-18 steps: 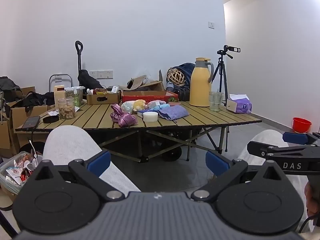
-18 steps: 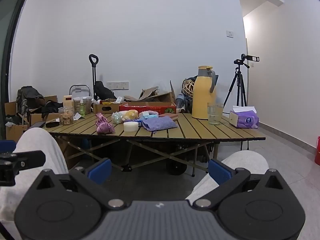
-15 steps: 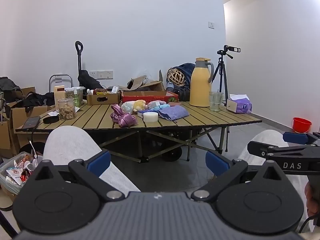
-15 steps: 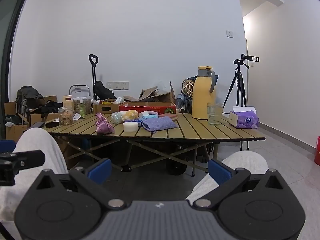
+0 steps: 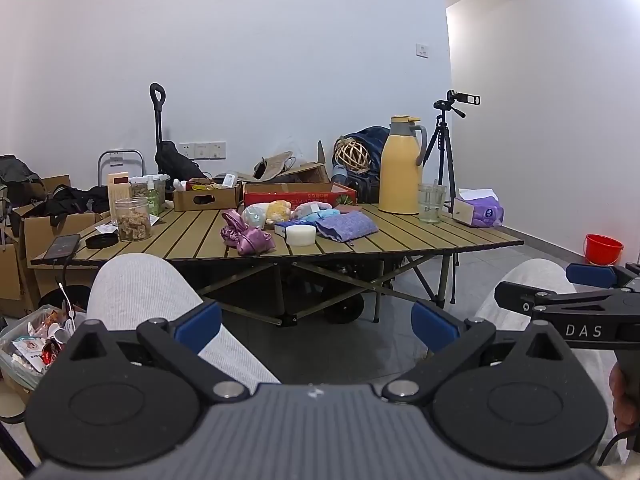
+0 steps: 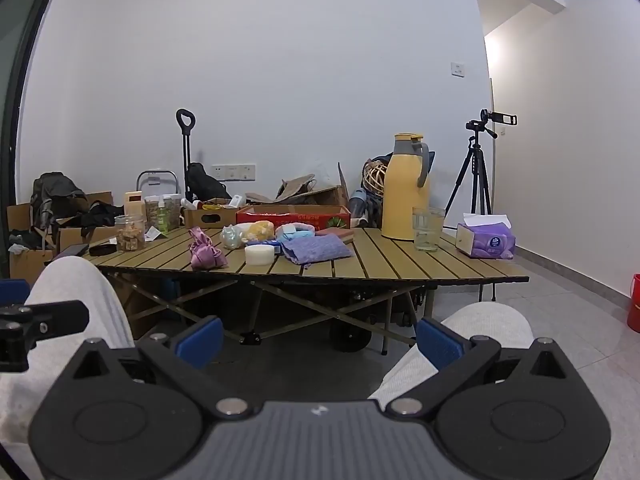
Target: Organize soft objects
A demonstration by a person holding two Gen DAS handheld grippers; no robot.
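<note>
A: Where are the soft objects, and how are the grippers held?

B: The soft pile is seen mid-table on the slatted folding table (image 6: 400, 266): a crumpled pink satin pouch (image 6: 205, 257), a flat lavender knit cloth (image 6: 318, 249), a yellow plush (image 6: 260, 229) and a pale blue bundle (image 6: 294, 233) behind it. The left gripper (image 5: 316, 325) and the right gripper (image 6: 318, 336) are both held low over the person's knees, well short of the table, jaws spread wide, nothing between them.

A: How should the reach be made?

B: The pouch at the near edge should probably be approached first; slippery satin is best pinched at a bunched fold. The knit cloth lies limp and should be lifted by one corner. The white puck-shaped item (image 6: 259, 255) cannot be judged soft or hard from here. The glass (image 6: 428, 229) and the yellow jug (image 6: 405, 203) should be avoided.
</note>
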